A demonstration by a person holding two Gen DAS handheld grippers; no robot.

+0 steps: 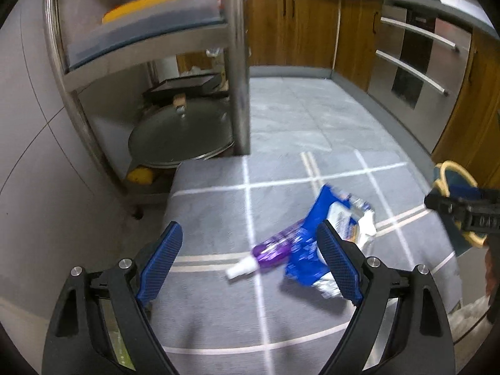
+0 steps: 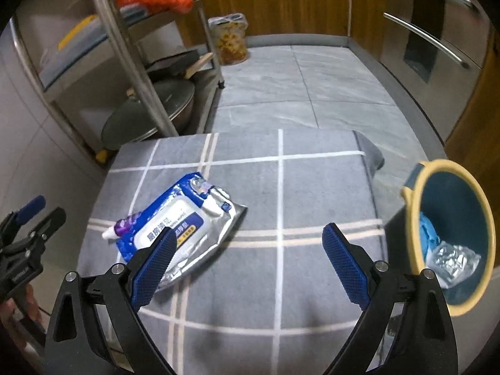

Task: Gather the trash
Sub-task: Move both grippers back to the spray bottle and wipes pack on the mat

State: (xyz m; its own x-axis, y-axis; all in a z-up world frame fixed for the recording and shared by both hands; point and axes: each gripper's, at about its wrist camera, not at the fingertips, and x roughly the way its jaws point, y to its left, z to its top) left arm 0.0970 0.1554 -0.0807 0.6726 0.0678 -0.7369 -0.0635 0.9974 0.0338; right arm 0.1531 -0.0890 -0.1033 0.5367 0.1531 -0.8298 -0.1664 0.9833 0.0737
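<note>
A round dark-blue bin with a pale yellow rim (image 2: 450, 243) is seen at the right edge of the desk covered by a grey cloth with white grid lines (image 2: 312, 187). In the bin lie a crumpled clear plastic wrapper (image 2: 453, 264) and something light blue (image 2: 428, 231), too hidden by the rim to be identified. On the cloth a blue and silver wet-wipe pouch (image 2: 187, 222) lies flat, with a small purple tube with a white cap (image 2: 120, 228) touching its left edge. The tube is blurred in the left wrist view and partly covered by the pouch. The left tongs (image 1: 250, 262) are spread wide above the tube, nothing pinched. The right tongs (image 2: 250, 261) are likewise spread and empty, right of the pouch.
</note>
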